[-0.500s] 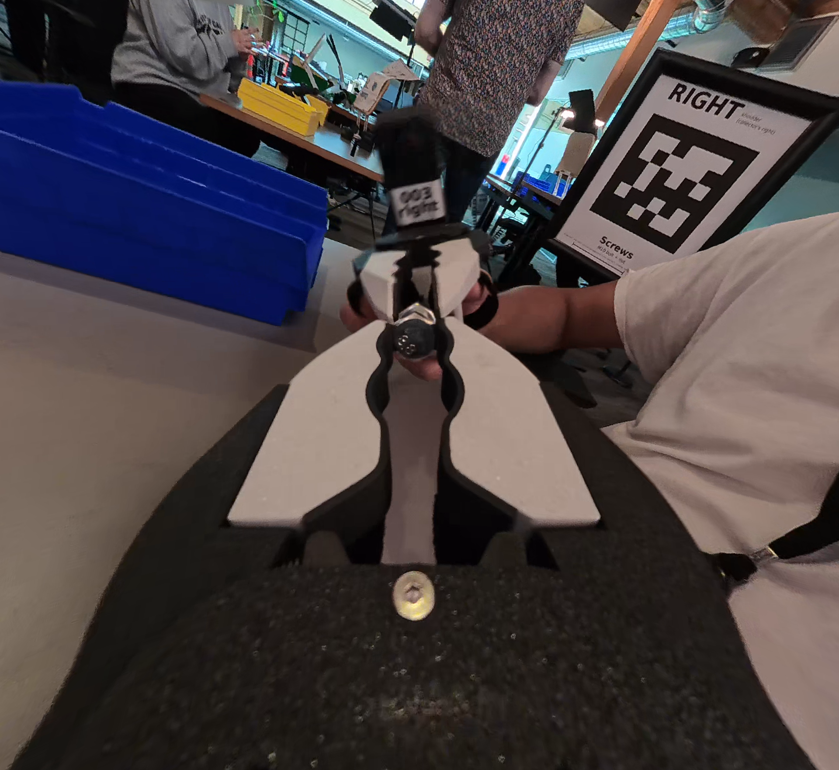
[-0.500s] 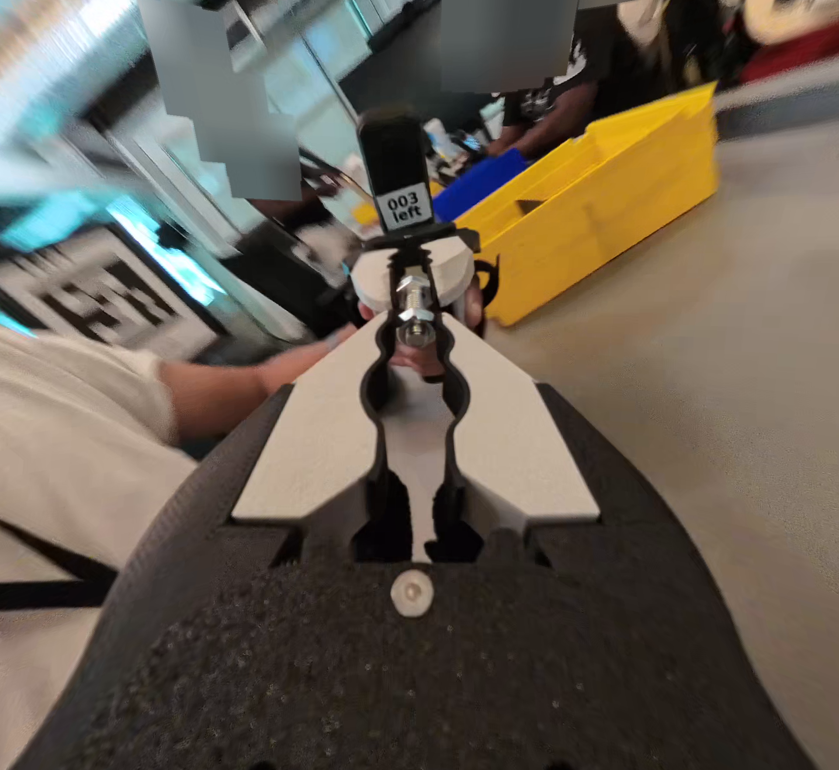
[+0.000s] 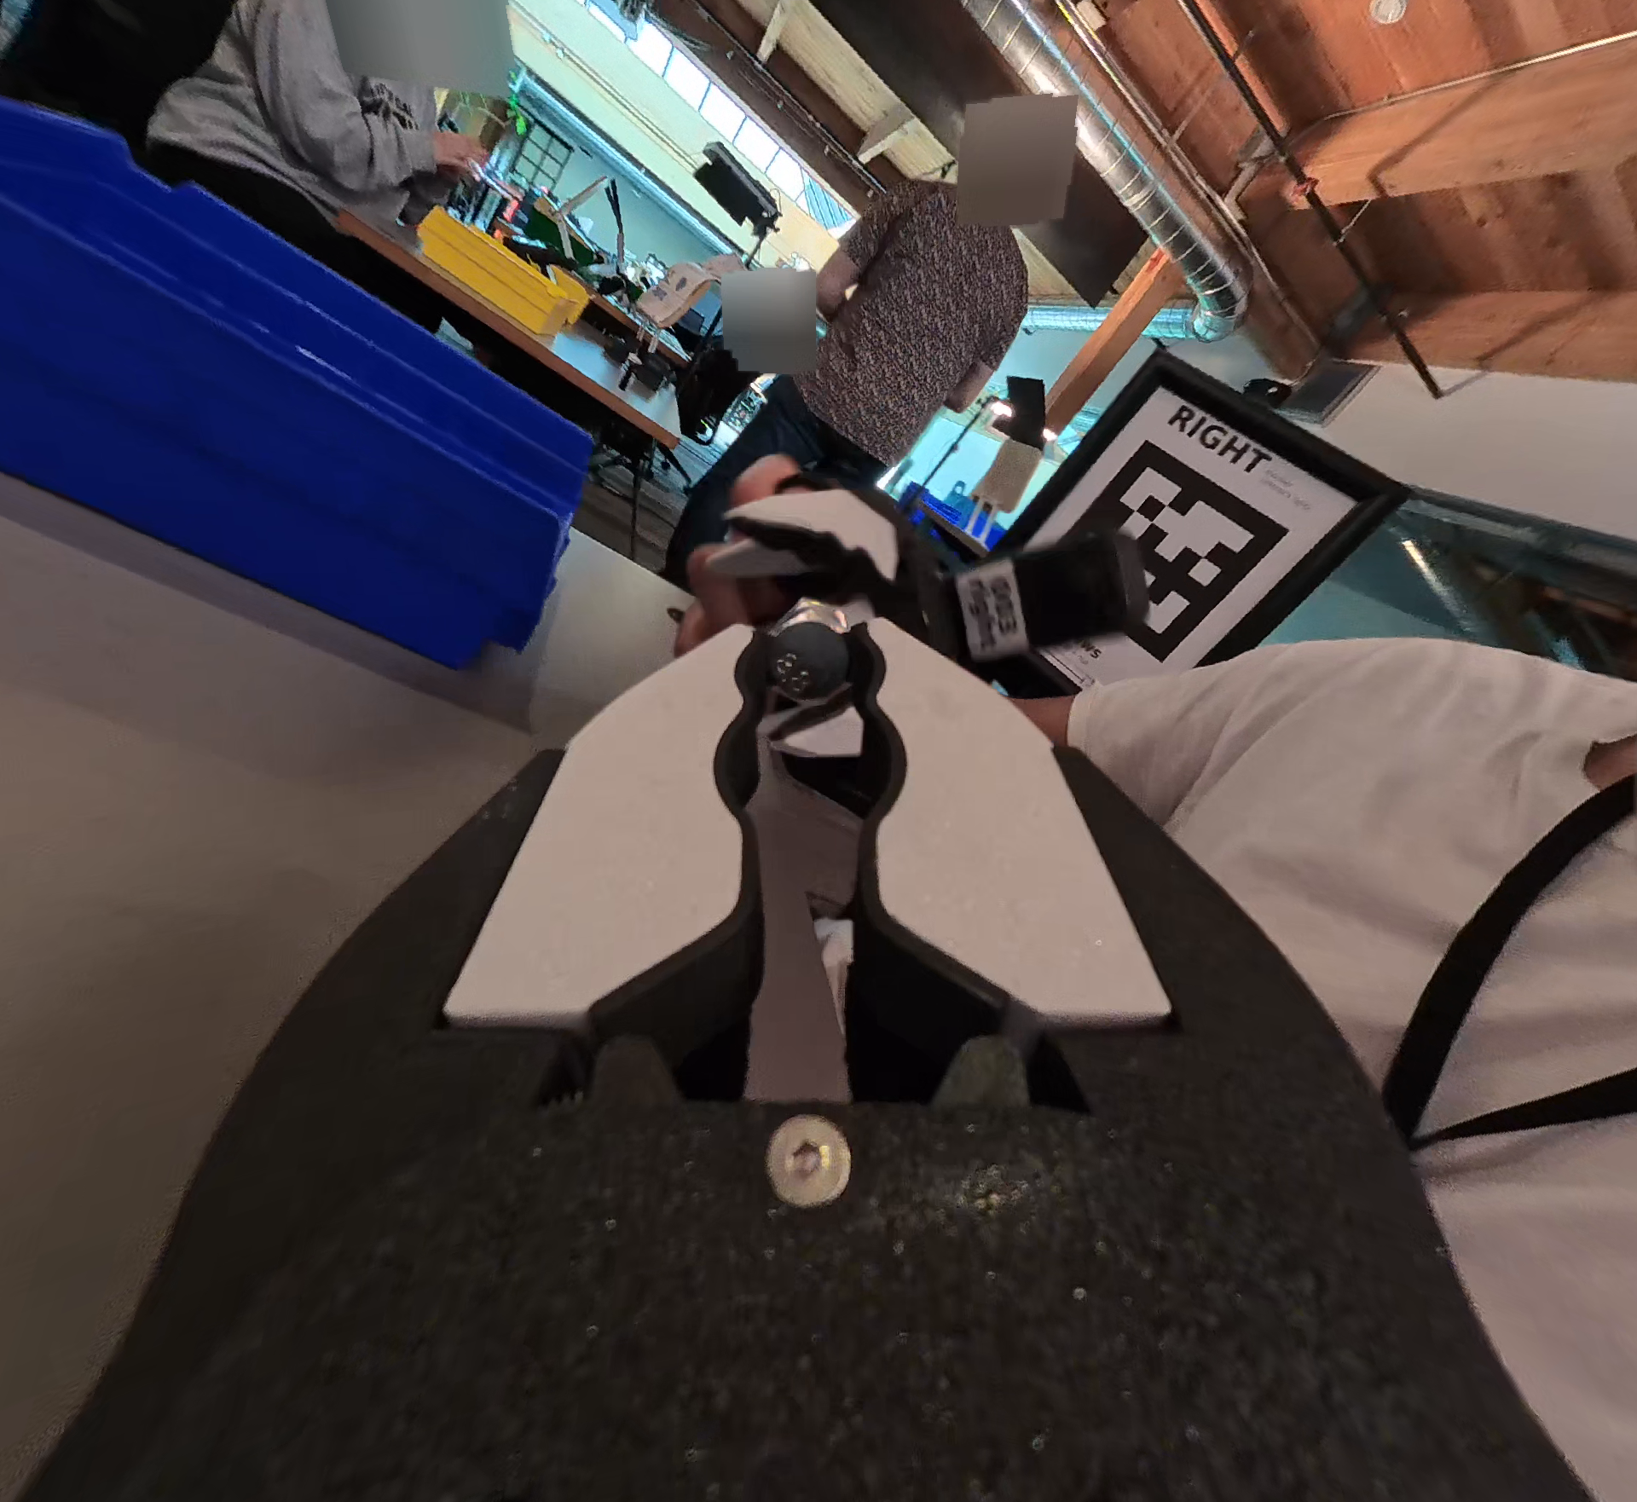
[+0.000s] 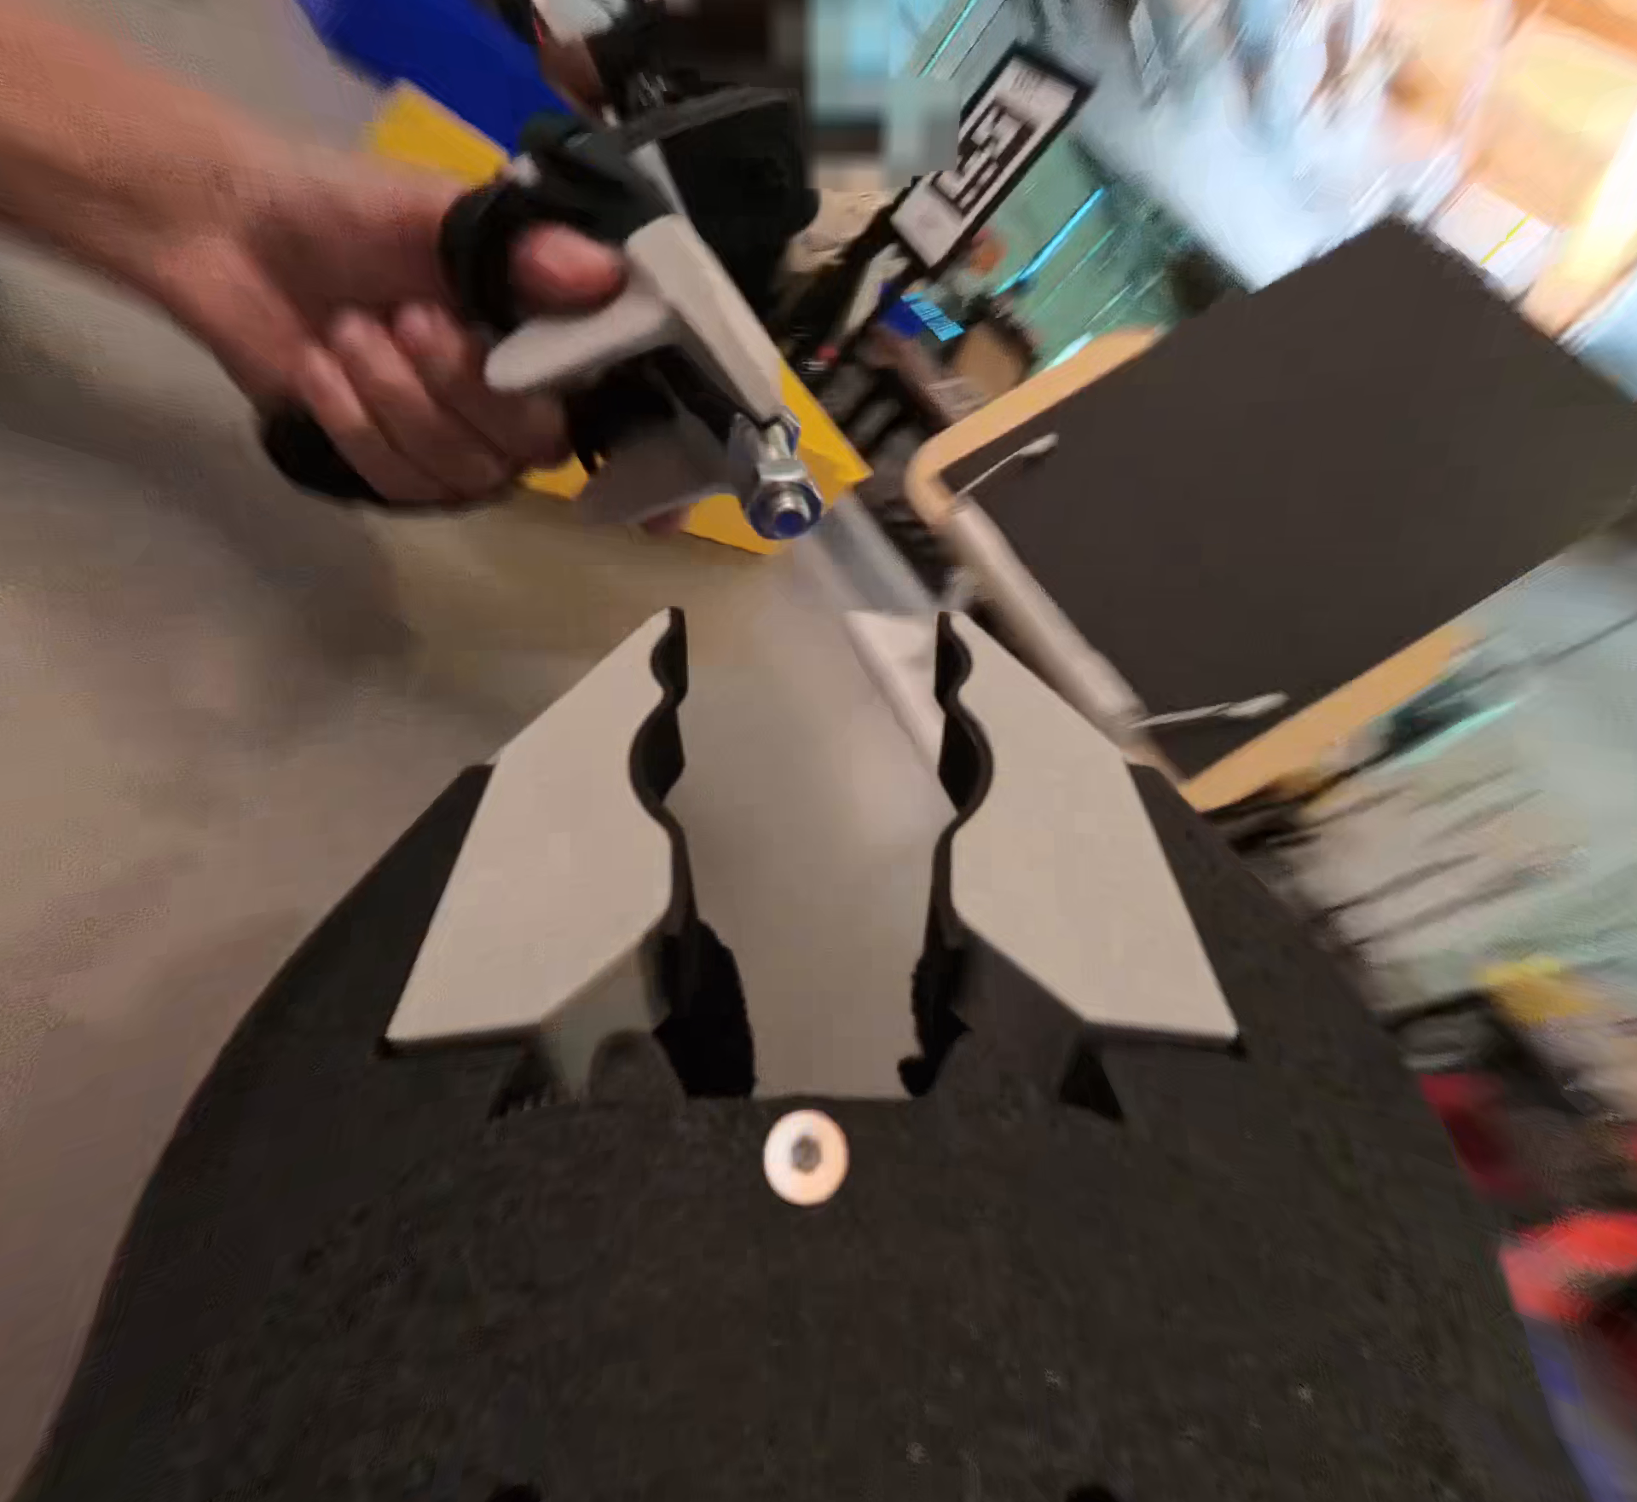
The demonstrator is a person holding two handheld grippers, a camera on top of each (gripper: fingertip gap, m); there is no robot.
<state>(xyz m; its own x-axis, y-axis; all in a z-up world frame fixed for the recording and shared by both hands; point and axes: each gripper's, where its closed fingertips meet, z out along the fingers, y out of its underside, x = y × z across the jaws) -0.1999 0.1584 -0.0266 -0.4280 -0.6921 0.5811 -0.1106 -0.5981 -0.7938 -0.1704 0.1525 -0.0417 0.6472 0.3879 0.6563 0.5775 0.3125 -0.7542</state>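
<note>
Since the earlier frame the right tongs [image 4: 810, 636] have let go of the bolt [image 3: 806, 660] and spread wide, bare. The left tongs [image 3: 806, 667] pinch the bolt's head, a nut [image 4: 784, 496] on its end, held tilted above the tabletop [image 3: 177, 795]. The right view is motion-blurred.

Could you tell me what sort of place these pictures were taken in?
Probably a workshop or lab: blue parts bins on a work table, yellow bins on a farther bench, and exposed wooden beams with metal ducting overhead.
</note>
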